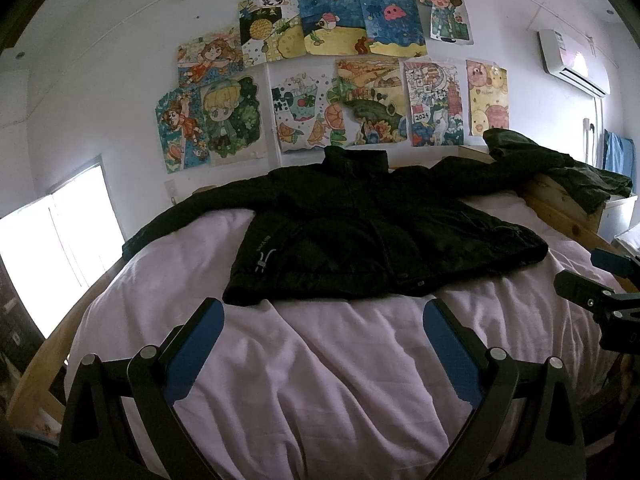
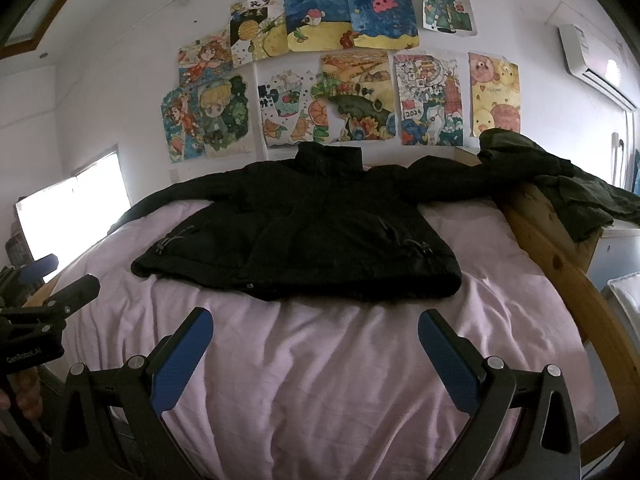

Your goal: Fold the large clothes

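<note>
A black jacket [image 1: 360, 236] lies spread flat, front up, on a bed with a pale pink sheet [image 1: 320, 360], collar toward the wall and sleeves stretched out to both sides. It also shows in the right wrist view [image 2: 312, 248]. My left gripper [image 1: 324, 316] is open and empty, hovering over the sheet just short of the jacket's hem. My right gripper [image 2: 316, 320] is open and empty, also just short of the hem. Each gripper shows at the edge of the other's view: the right one [image 1: 600, 292], the left one [image 2: 44, 292].
A wooden bed frame [image 2: 560, 264] runs along the right side, with a dark green garment [image 2: 568, 184] draped over its far corner. Children's drawings [image 1: 340, 72] cover the wall behind. A bright window [image 1: 52, 256] is at the left.
</note>
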Action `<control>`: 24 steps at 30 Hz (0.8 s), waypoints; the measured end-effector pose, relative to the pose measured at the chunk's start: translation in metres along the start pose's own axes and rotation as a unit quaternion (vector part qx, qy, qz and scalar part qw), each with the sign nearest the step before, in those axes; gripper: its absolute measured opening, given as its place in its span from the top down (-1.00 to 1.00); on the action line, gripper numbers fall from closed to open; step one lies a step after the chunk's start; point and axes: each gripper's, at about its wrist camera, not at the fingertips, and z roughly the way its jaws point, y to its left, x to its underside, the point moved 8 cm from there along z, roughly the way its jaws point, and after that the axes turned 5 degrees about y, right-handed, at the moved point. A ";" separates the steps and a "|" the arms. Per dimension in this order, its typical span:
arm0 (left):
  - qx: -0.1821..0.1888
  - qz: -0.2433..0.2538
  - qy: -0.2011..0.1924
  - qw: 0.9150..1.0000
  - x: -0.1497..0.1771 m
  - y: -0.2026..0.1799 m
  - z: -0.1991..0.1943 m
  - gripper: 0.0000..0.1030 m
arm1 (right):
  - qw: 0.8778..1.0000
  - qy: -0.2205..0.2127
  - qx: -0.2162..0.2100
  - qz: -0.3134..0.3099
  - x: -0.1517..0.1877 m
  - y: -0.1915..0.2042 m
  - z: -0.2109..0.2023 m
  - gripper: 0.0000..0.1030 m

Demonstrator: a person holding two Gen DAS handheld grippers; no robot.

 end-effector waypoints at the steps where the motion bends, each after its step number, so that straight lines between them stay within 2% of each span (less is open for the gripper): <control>1: 0.001 0.000 0.000 1.000 0.000 0.000 0.000 -0.90 | 1.000 0.000 0.000 0.000 0.000 0.000 0.000 -1.00; 24: 0.000 0.000 0.000 1.000 0.000 0.000 0.000 -0.90 | 1.000 0.003 0.000 0.003 0.000 -0.001 0.001 -1.00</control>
